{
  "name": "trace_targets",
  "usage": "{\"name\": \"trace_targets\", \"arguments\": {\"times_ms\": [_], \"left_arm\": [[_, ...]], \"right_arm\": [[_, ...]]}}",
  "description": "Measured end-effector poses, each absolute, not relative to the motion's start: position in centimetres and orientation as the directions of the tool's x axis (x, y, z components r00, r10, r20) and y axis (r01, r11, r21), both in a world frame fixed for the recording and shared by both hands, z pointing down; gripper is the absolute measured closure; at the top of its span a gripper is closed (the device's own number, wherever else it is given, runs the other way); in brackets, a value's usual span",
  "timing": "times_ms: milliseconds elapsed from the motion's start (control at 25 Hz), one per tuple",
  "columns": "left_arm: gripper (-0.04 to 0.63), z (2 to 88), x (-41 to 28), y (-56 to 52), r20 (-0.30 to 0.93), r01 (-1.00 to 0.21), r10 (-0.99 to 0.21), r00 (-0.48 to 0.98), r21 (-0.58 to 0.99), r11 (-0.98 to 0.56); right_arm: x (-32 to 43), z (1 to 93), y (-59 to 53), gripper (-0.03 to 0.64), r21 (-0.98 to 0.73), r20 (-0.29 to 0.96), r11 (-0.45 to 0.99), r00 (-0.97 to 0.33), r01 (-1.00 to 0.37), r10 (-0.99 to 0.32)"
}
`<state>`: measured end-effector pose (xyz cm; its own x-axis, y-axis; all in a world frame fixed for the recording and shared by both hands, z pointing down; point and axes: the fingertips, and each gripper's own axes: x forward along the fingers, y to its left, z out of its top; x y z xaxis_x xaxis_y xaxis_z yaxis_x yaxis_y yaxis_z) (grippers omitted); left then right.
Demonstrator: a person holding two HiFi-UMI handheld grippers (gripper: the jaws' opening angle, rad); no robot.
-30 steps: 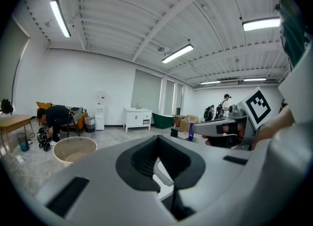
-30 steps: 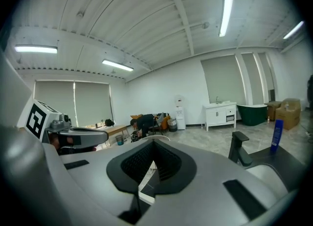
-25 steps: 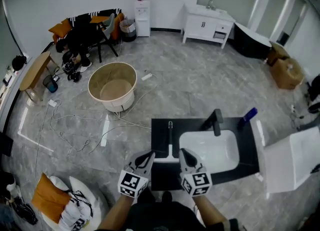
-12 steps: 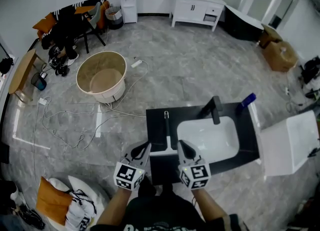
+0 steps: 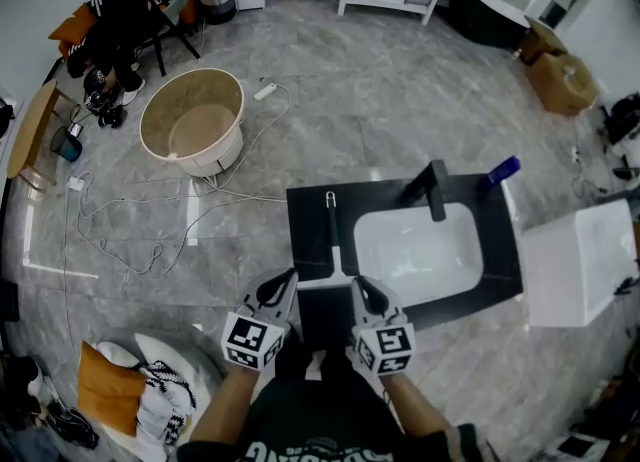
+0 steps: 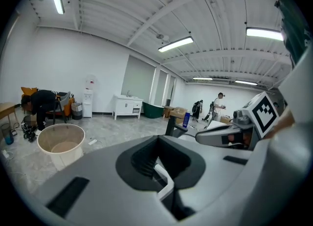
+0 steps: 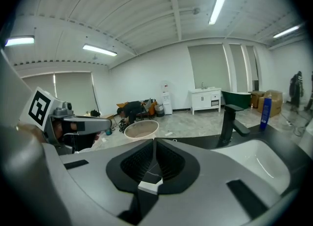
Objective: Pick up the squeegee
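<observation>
Silvery squeegee (image 5: 333, 238), blade barely discernible

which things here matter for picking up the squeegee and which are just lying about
For the job:
squeegee
black counter it lies on
left gripper
right gripper

Lying about:
round tub
faucet
blue bottle
white box

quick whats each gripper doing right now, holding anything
left gripper: tongs closed, holding nothing
right gripper: tongs closed, holding nothing
</observation>
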<state>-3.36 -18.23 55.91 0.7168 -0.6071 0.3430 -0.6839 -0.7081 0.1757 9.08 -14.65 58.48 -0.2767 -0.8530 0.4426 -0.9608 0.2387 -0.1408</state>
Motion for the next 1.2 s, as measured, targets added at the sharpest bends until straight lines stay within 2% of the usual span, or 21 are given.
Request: {"name": "trace_targets", "arguments": {"times_ms": [80, 240, 400, 1200], "left_arm": [[0.597, 56.3, -3.3, -18.0, 0.349, -0.681, -0.601, 0.719, 0.181, -0.709], [0.597, 56.6, -3.5, -17.8, 0.356, -0.683, -0.601, 0.716, 0.179, -0.708], [0.597, 57.1, -4.1, -17.6, 0.366, -0.687, -0.601, 0.710, 0.174, -0.706], [0.597, 58.8, -8.0, -16.1, 0.396, -0.739, -0.637, 0.661, 0.195, -0.645]], "right_arm": [[9.1, 59.2, -14.5, 0.613, -0.138, 0.456, 0.231, -0.269, -0.963, -0.848], [8.9, 60.7, -14.6, 0.507, -0.143, 0.487, 0.210, -0.254, -0.967, -0.836], [8.5, 62.9, -14.6, 0.472, -0.146, 0.529, 0.208, -0.254, -0.967, -0.810], [8.6, 73.1, -17.4, 0.467, -0.143, 0.716, 0.156, -0.211, -0.977, -0.665]]}}
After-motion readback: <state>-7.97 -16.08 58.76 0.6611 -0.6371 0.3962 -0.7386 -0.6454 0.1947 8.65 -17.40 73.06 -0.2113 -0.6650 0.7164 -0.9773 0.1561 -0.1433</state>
